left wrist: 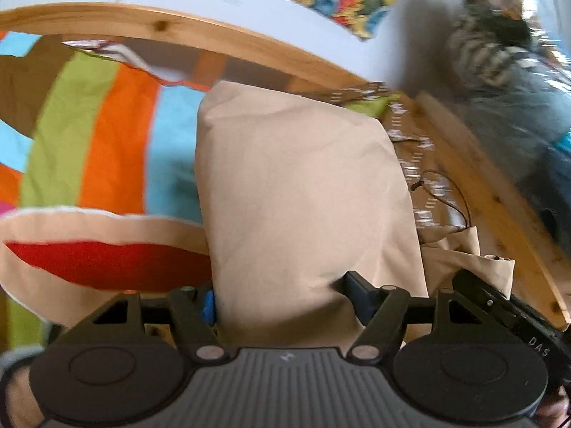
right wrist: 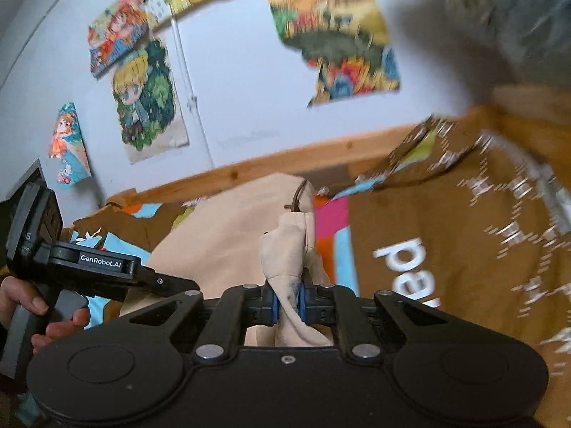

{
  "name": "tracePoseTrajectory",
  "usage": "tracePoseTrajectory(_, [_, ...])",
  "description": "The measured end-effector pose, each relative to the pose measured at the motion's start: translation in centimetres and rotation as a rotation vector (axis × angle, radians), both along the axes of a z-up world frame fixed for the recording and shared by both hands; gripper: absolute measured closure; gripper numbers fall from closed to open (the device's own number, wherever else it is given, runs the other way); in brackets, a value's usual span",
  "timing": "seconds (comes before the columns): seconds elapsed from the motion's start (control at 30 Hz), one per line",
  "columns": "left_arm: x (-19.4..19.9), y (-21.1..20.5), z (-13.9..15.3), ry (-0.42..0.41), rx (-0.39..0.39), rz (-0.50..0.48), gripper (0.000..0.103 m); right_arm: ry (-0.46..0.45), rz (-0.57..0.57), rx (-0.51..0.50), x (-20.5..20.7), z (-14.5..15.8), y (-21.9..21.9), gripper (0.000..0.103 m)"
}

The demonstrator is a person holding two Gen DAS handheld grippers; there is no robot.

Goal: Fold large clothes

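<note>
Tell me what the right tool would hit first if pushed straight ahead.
The beige garment it already pinches; the right tool would just bunch it forward. Beyond that, probably the wooden bed rail, though depth is unclear.

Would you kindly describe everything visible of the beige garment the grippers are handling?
The beige garment is plain, matte woven cloth with a brown drawstring near one edge. It is lifted above the striped bedspread, hanging in a broad fold. The right gripper pinches a bunched edge; the left gripper spans another portion, its grasp unclear.
</note>
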State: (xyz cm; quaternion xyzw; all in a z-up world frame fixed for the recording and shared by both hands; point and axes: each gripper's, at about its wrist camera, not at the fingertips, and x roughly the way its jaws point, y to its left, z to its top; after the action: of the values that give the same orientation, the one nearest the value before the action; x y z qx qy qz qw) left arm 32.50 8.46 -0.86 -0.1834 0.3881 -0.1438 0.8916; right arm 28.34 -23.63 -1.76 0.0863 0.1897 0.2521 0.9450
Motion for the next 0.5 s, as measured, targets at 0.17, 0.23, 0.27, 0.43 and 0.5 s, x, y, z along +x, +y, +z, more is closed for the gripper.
tracePoseTrajectory(0.17, [3.9,1.6,-4.2,0.161,0.076,0.043,0.027,0.12,0.017,-0.135,4.5,-3.2,3.3,0.09])
tracePoseTrajectory(0.23, [4.1,1.6,-5.5,0.161,0.076,0.065,0.022,0.118,0.007,-0.199,5.3,-4.6,3.3,0.087])
tracePoseTrajectory(0.27, [3.9,1.7,-5.9,0.147,0.061,0.08,0.021,0.113,-0.012,-0.212,5.4,-5.1,3.0,0.085])
tracePoseTrajectory(0.43, [2.6,1.6,-5.9,0.141,0.065,0.116,0.015,0.149,-0.057,-0.19,5.3,-6.5,0.9,0.076])
tracePoseTrajectory(0.5, [2.5,1.7,-5.6,0.148,0.077,0.147,0.013,0.149,-0.065,-0.184,5.2,-6.5,0.7,0.076])
